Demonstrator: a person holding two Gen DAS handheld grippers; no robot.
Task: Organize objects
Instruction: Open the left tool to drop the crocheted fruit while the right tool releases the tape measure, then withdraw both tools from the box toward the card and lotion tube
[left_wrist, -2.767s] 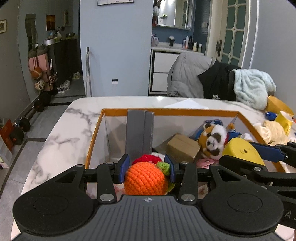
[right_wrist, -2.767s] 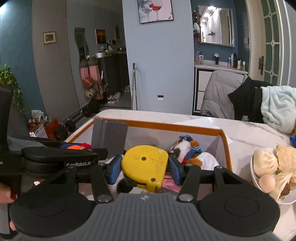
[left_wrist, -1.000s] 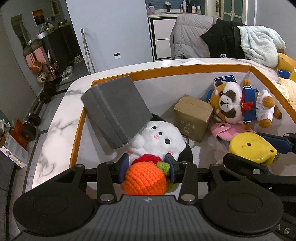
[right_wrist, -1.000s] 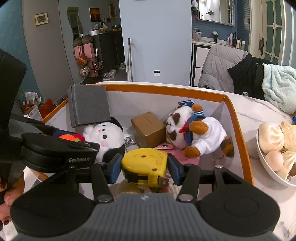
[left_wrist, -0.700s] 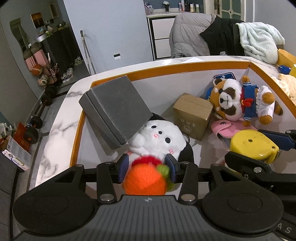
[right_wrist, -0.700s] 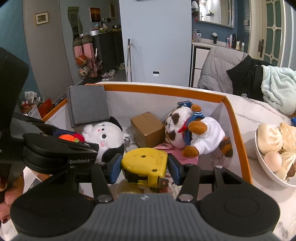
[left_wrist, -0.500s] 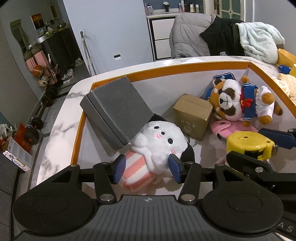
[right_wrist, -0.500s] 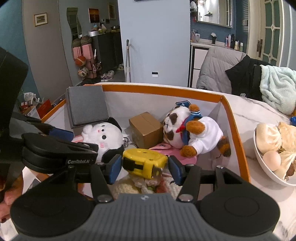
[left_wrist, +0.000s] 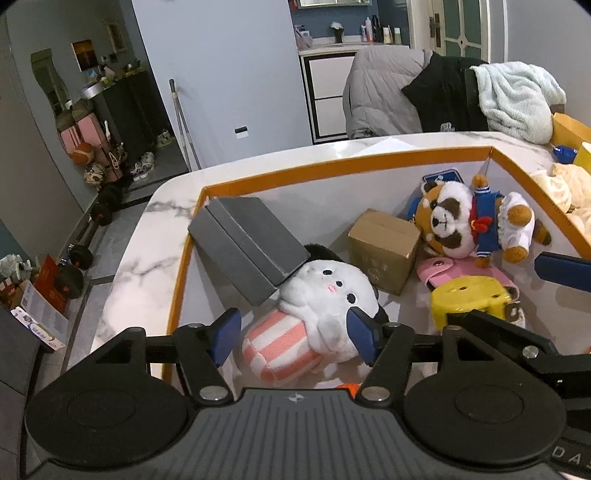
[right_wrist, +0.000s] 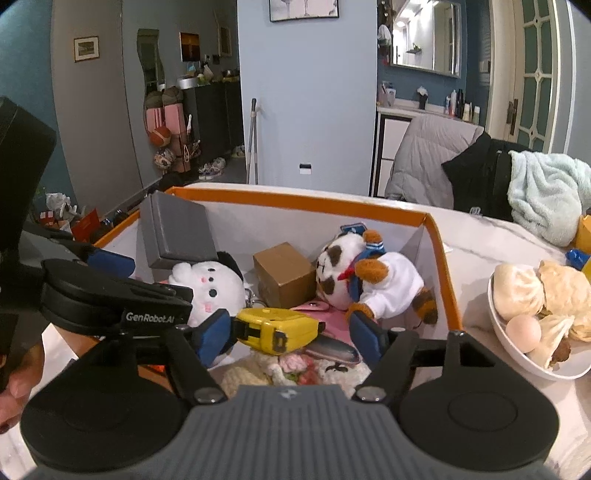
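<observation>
Your right gripper (right_wrist: 291, 338) has its jaws spread, and the yellow tape measure (right_wrist: 277, 329) sits between them, touching or almost touching the left pad while a clear gap remains at the right pad; treat it as released, not gripped. The tape measure rests inside the orange-rimmed box (right_wrist: 303, 203), on top of a pink pouch (right_wrist: 314, 306) and knitted items, with its long axis running left to right across the gripper's line of sight. Your left gripper (left_wrist: 295, 334) is also spread wide and holds nothing; it hangs over the near-left part of the box, above the white plush (left_wrist: 328, 291) and the pink striped cushion (left_wrist: 277, 350). Only a sliver of an orange item (left_wrist: 345, 386) shows below it. In the left wrist view the tape measure (left_wrist: 469, 299) lies to the right of the left gripper, so the right gripper is the nearer of the 2. Both loads appear delivered; the next move is judged to be a straight withdrawal upward and back, clear of the box rim.
</observation>
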